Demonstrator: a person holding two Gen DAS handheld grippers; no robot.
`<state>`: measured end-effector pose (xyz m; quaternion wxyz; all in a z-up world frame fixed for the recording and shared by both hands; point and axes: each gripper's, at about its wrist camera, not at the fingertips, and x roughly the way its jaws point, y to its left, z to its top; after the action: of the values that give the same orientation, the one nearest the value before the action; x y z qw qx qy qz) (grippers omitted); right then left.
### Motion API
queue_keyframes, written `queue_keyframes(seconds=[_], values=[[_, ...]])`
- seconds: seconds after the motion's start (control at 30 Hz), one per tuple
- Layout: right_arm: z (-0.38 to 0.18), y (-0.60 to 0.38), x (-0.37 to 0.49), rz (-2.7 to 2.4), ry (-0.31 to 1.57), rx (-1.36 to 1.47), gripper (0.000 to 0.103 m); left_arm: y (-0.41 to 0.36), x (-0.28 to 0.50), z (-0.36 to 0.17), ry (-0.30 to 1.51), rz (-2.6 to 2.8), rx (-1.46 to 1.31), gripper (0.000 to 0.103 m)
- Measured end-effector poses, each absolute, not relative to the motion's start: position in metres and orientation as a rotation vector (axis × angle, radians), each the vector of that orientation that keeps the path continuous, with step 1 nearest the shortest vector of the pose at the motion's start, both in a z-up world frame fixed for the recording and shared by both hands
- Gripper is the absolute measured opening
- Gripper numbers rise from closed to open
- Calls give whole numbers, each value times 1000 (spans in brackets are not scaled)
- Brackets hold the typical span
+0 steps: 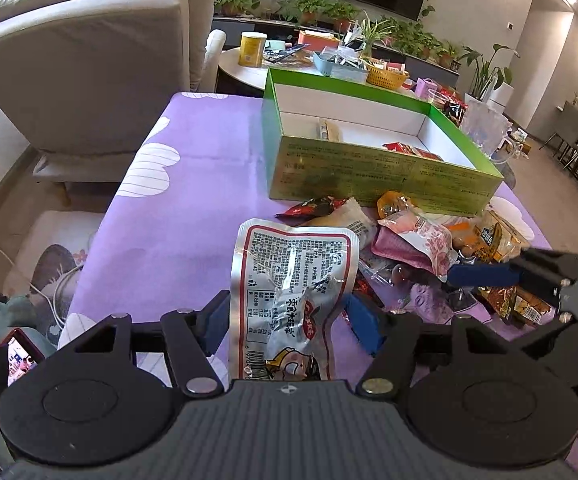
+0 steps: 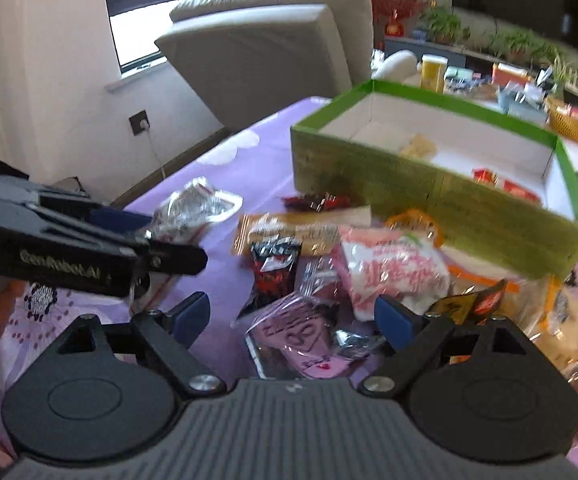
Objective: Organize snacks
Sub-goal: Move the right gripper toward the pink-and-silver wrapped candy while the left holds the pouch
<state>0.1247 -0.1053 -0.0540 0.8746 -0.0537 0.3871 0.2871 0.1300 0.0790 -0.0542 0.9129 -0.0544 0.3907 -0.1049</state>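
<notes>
Left wrist view: left tool [image 1: 285,320] clamped on a silver pouch [image 1: 295,276], blue pads [image 1: 217,326] pressing both its edges, pouch standing up off the purple bench [image 1: 177,208]. Green box [image 1: 373,160] open at the far side of the bench, white inside, holding a pale stick packet [image 1: 325,130] and red packets [image 1: 413,150]. Loose snack pile [image 1: 417,244] heaped just in front of the box's near wall, right of the pouch. Right tool's fingers [image 1: 485,274] seen reaching in from the right over the pile.

Right wrist view, blurred: right tool [image 2: 293,320] with jaws apart and nothing pinched, hovering above a pink packet [image 2: 309,340]. Black-red packet [image 2: 275,268], long tan packet [image 2: 301,232] and pink-white bag [image 2: 389,268] lying beyond it on the bench [image 2: 249,160]. Box [image 2: 441,200] behind these, at upper right. Left tool [image 2: 161,240] entering from the left, silver pouch [image 2: 197,208] in its grip
</notes>
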Motion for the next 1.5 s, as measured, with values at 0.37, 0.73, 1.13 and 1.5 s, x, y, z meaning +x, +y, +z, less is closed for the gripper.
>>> queue_keyframes(seconds=[0.37, 0.73, 1.13, 1.5], values=[[-59, -109, 84, 638, 845, -139, 62, 77, 133, -61, 836, -201, -126, 60], [-58, -111, 81, 676, 851, -180, 62, 88, 132, -61, 837, -165, -159, 60], [-43, -120, 73, 713, 768, -160, 62, 93, 132, -60, 835, -150, -172, 60], [-74, -95, 97, 683, 782, -229, 62, 93, 134, -61, 844, -142, -169, 60]])
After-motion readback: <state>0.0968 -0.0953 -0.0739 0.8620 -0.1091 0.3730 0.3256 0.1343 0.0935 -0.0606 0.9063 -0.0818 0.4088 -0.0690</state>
